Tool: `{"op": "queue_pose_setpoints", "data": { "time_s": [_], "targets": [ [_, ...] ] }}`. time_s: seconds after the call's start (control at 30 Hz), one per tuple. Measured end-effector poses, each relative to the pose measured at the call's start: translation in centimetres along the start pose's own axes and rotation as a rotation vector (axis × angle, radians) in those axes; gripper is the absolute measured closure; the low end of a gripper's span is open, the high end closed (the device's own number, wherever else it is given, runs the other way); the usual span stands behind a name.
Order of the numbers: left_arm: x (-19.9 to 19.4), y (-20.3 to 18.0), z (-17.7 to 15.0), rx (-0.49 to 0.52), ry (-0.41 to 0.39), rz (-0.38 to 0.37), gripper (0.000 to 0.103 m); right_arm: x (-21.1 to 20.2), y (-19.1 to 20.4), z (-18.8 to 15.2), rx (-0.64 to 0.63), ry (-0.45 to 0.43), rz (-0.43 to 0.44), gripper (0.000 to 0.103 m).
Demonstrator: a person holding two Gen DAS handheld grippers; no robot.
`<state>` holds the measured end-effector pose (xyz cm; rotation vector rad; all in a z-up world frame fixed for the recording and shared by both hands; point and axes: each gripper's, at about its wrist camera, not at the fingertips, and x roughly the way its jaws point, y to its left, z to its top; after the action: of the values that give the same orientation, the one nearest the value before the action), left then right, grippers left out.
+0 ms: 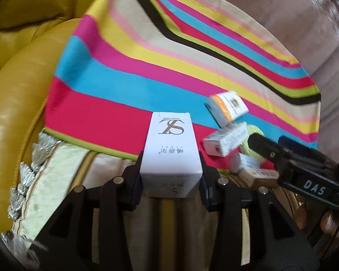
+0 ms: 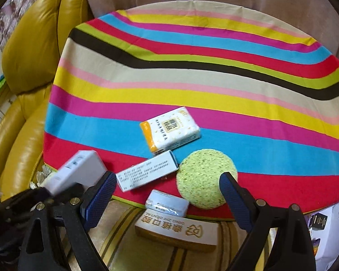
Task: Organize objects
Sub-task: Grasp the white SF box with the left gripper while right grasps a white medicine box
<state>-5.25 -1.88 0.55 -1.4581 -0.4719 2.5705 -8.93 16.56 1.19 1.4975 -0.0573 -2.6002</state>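
The left gripper (image 1: 171, 169) is clamped on a white box (image 1: 171, 149) just left of the green sponge (image 2: 205, 178) on the striped cloth (image 2: 192, 85), while the right gripper (image 2: 167, 194) hangs spread apart over that sponge, holding nothing.

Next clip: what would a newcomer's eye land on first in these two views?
First, the loud striped cloth covering the round table beside a yellow leather sofa. Next, the white box clamped in the left tool, dead centre in its own view. Then the clutter near the front edge: a tissue pack, a round green sponge and more small boxes, under the open right tool.
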Motion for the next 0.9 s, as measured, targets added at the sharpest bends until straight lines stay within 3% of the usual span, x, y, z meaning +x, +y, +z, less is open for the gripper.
{"op": "queue_pose_setpoints", "data": {
  "time_s": [0.17, 0.4, 0.9],
  "targets": [
    [0.1, 1.2, -0.1, -0.042, -0.009, -0.021, 0.058, 1.2, 1.4, 0.3, -0.087, 0.035, -0.015, 0.009],
    [0.3, 1.3, -0.3, -0.052, -0.013, -0.048, 0.058, 0.4, 3.8, 0.3, -0.400, -0.036, 0.000, 0.000],
    [0.4, 1.1, -0.3, -0.040, -0.011, -0.032, 0.058, 5.8, 3.2, 1.0, -0.424, 0.111, 0.006, 0.002]
  ]
}}
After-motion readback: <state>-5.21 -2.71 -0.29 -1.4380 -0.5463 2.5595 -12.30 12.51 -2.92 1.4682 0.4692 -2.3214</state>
